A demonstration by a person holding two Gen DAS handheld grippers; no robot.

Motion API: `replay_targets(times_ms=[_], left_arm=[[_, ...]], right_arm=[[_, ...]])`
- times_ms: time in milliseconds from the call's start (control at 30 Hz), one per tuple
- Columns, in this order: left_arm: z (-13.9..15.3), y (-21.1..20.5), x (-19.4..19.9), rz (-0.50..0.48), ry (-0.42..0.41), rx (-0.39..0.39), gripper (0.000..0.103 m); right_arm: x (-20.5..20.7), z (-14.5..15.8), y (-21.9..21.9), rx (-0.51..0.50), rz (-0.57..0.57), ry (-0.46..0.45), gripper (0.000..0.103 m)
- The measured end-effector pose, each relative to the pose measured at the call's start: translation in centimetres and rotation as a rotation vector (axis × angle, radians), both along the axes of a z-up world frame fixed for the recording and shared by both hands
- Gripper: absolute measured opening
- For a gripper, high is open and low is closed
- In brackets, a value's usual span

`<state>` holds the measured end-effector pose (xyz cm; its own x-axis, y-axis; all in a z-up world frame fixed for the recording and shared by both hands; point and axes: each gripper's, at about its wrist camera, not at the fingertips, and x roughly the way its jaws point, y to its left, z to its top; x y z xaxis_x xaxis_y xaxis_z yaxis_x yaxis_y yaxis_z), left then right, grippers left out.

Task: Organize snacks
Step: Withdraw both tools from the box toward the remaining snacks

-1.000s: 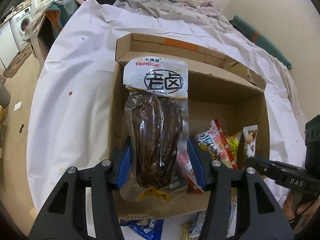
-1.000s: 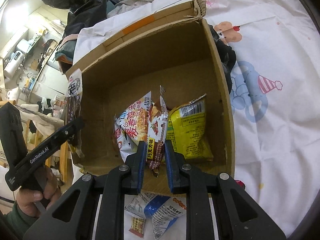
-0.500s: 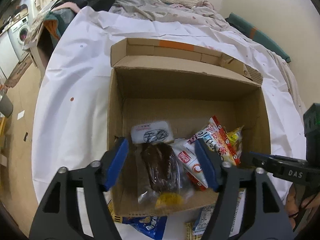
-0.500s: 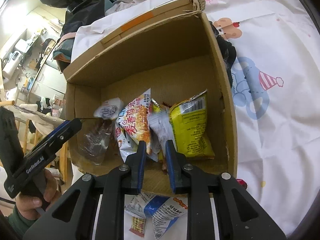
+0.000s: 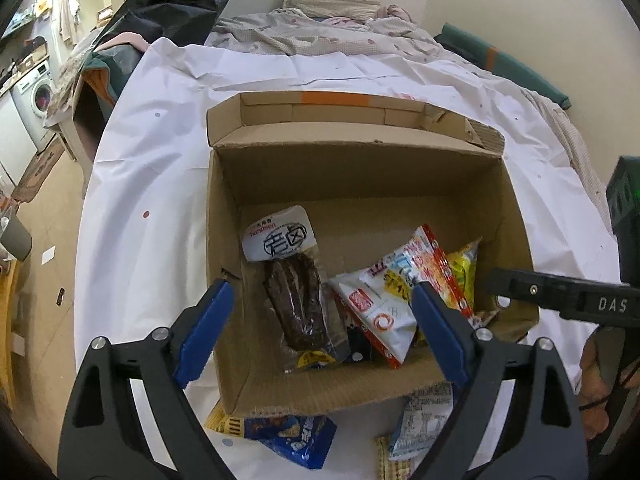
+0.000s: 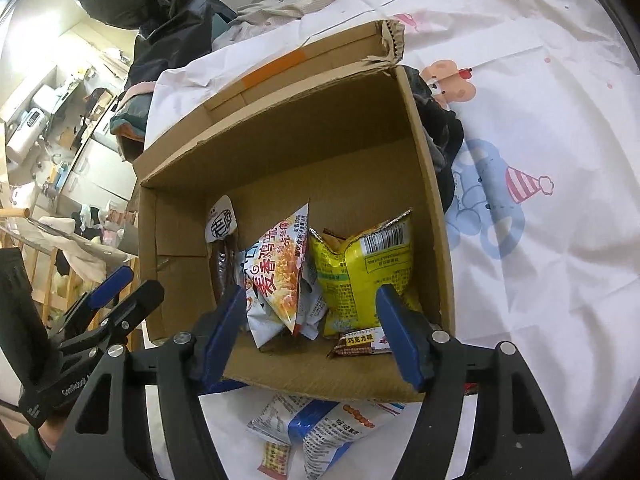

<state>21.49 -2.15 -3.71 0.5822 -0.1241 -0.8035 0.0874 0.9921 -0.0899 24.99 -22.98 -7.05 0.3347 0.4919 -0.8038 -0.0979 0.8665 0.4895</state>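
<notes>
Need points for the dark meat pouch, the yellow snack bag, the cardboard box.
dark meat pouch (image 5: 296,304), left wrist view, on the brown meat.
yellow snack bag (image 6: 360,276), right wrist view, on its front panel.
cardboard box (image 5: 360,176), left wrist view, far inner wall.

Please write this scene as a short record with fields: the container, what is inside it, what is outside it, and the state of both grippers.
container: open cardboard box on a white printed sheet
inside, left: vacuum pack of dark meat, lying flat
inside, middle: white and red snack bags
inside, right: yellow bag, leaning on the wall
outside, near edge: blue packet and other packets on the sheet
left gripper: jaws just opened, wide, nothing between the pads
right gripper: jaws just opened, holding nothing
</notes>
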Motion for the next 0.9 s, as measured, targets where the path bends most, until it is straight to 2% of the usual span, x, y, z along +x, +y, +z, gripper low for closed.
replay_targets(times_ms=[200,433,667,900], left_arm=[[0.4,0.3,-1.3,-0.005,-0.014,0.012,0.089],[1.5,1.2,-3.4,0.009,-0.026,0.027,0.089],[1.8,3.0,-6.8,0.034,0.005,0.017,0.089],[1.3,3.7,-9.4,0.057,0.043,-0.002,0.089]], right_arm=[[-1.1,0.7,-0.6,-0.024,0.004,-0.029,0.071],[-3.1,1.7,-2.2,-0.006,-0.027,-0.036,0.071],[-5.7,3.0,-3.2,-0.007,-0.04,-0.063,0.071],[-9.4,2.2,-4.1,-0.011,-0.054,-0.028,0.071]])
